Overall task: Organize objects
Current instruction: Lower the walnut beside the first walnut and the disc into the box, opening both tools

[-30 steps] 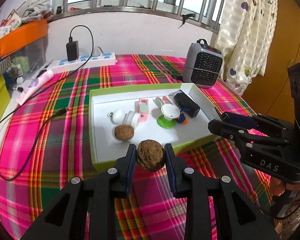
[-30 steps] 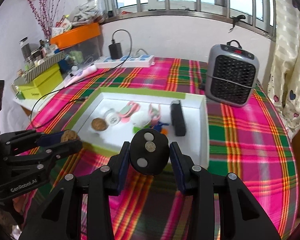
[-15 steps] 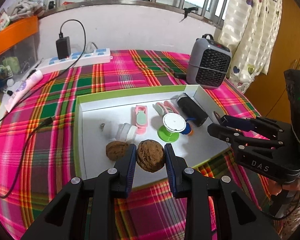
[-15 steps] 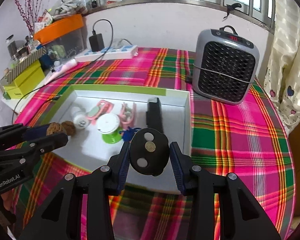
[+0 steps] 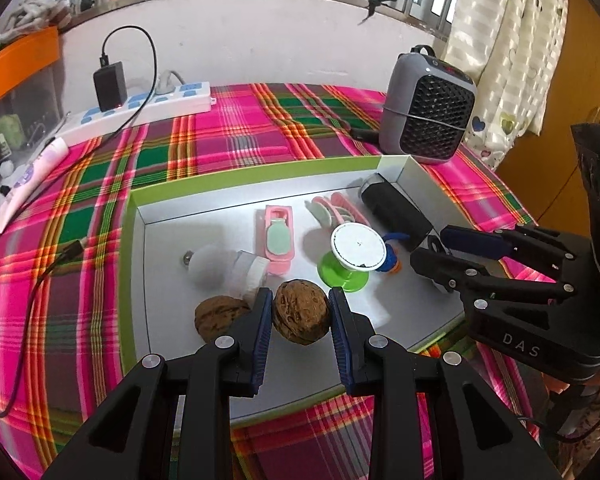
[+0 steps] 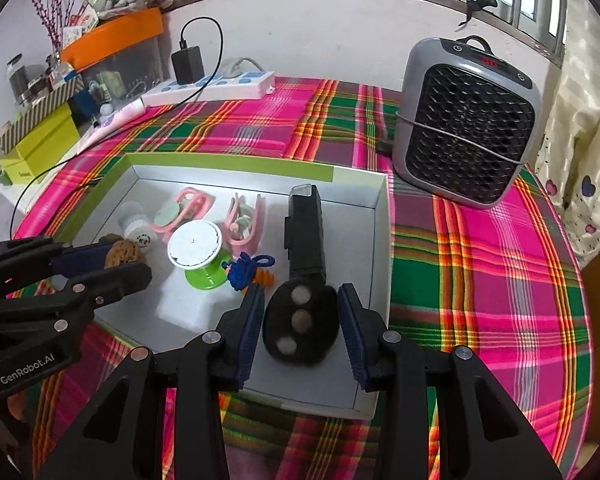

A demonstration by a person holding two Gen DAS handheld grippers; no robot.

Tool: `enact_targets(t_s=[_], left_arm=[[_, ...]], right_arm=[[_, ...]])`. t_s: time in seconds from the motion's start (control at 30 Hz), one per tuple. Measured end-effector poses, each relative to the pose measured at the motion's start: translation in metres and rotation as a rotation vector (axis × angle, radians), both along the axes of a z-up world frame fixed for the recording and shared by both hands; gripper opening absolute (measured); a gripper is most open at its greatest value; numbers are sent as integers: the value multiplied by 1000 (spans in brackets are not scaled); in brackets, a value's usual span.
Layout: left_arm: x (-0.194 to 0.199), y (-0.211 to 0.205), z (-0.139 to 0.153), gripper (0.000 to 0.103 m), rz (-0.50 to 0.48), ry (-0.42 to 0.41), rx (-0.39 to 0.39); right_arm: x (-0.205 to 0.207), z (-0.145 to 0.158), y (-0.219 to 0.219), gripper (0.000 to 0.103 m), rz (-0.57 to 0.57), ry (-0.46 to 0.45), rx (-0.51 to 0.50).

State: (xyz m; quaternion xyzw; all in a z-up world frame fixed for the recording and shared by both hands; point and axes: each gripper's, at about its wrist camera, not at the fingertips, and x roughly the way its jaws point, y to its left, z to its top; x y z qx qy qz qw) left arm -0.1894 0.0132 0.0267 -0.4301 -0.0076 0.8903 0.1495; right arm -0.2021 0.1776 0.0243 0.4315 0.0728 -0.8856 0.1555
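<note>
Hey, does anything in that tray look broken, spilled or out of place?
Nothing looks broken or spilled. The tray is just a jumble: what looks like a light bulb lies on its side by a loose walnut, and the pink clips point different ways.

The left gripper [image 5: 300, 312] points steeply down, its blue-padded jaws pinched on a walnut [image 5: 301, 311]. Beside it to the right, the right gripper [image 6: 301, 322] tilts down likewise, jaws bracketing a black oval piece [image 6: 300, 323]; narrow gaps show on both sides, so contact is uncertain.
</note>
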Motion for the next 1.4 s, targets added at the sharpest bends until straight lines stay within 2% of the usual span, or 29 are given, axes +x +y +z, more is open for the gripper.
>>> enact_targets(t_s=[0.73,0.9,1.2,1.4], left_arm=[[-4,3,-9,27,1,-23,-9],[-4,2,-8,38,11,-19,-12],[5,0,-3,40,20,-5,-15],[23,-3,11,40,55,37,-19]], right_arm=[[1,-3,-5,40,4,0,2],[3,-3,-4,40,1,-2,-8],[13,4,-5,42,-10,17,-26],[28,15,-3,42,-27,44,-48]])
